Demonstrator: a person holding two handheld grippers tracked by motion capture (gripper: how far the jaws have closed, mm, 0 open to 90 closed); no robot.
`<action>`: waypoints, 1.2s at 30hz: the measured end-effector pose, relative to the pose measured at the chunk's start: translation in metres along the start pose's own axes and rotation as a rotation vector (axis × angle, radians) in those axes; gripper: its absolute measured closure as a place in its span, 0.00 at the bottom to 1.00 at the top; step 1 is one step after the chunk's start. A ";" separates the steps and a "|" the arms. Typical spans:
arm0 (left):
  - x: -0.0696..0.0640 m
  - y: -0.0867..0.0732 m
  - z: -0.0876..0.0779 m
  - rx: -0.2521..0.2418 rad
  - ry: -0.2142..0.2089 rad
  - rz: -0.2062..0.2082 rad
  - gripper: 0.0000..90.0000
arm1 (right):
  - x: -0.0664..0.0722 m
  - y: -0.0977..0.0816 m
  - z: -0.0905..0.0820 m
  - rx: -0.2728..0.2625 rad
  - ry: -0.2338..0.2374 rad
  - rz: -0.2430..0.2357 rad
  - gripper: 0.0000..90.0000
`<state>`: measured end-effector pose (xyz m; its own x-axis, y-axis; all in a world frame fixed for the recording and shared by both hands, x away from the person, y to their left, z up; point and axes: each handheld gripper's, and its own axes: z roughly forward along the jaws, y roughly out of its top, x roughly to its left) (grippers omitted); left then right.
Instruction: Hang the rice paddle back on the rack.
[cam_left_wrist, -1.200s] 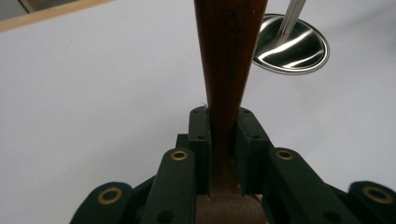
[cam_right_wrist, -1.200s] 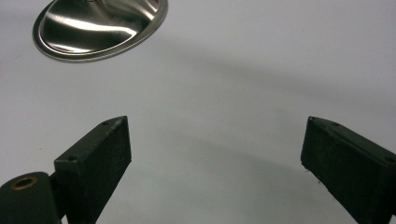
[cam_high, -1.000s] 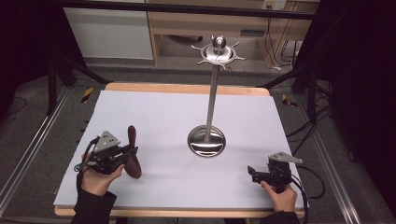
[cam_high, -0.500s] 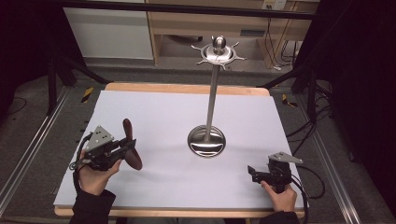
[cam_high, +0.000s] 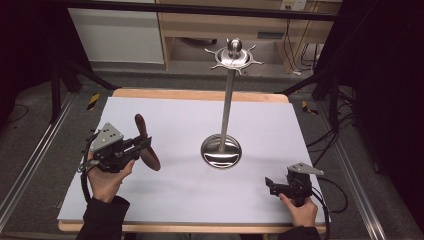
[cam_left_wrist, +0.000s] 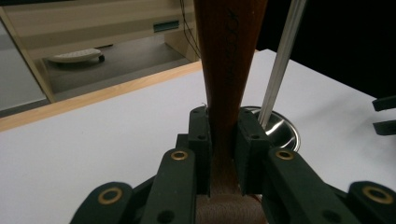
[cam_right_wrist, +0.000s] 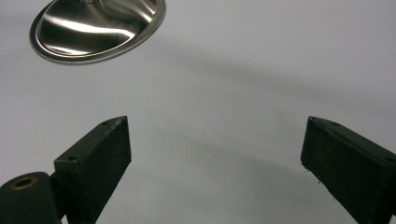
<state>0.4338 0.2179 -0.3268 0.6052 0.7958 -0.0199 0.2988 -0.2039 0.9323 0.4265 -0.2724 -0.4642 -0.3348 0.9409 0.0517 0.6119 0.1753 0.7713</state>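
Note:
A brown wooden utensil (cam_high: 141, 134) is clamped near its lower end in my left gripper (cam_high: 141, 146), held above the left part of the white tabletop (cam_high: 180, 200). In the left gripper view both pads squeeze the utensil (cam_left_wrist: 228, 60) and my left gripper (cam_left_wrist: 223, 127) is shut on it, the handle rising out of frame. A steel hook stand (cam_high: 228, 105) stands mid-table on a round base (cam_high: 221, 151), with a ring of hooks at its top (cam_high: 234, 56). My right gripper (cam_high: 270, 185) rests at the front right, open, nothing between its pads (cam_right_wrist: 215, 149).
The stand's pole (cam_left_wrist: 280, 60) and base (cam_left_wrist: 275, 130) lie just right of the held utensil. The base rim (cam_right_wrist: 98, 28) lies ahead and left of the right gripper. A wooden shelf unit (cam_high: 210, 25) stands beyond the table. Cables trail at the right.
My left hand has risen and lifted the wooden utensil off the table, with its upper end now pointing higher. The right hand has stayed where it was.

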 end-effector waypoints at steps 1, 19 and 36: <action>-0.002 0.003 0.001 -0.002 -0.004 0.002 0.86 | 0.000 0.000 0.000 0.000 0.000 0.003 0.10; -0.023 0.041 0.018 -0.042 -0.066 0.039 0.86 | 0.000 0.000 0.000 0.001 0.006 0.019 0.10; -0.034 0.071 0.028 -0.070 -0.089 0.055 0.86 | -0.001 0.001 0.000 -0.007 0.012 0.017 0.10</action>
<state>0.4554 0.1605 -0.2699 0.6837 0.7298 0.0029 0.2132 -0.2035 0.9556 0.4270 -0.2728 -0.4634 -0.3332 0.9401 0.0724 0.6127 0.1575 0.7745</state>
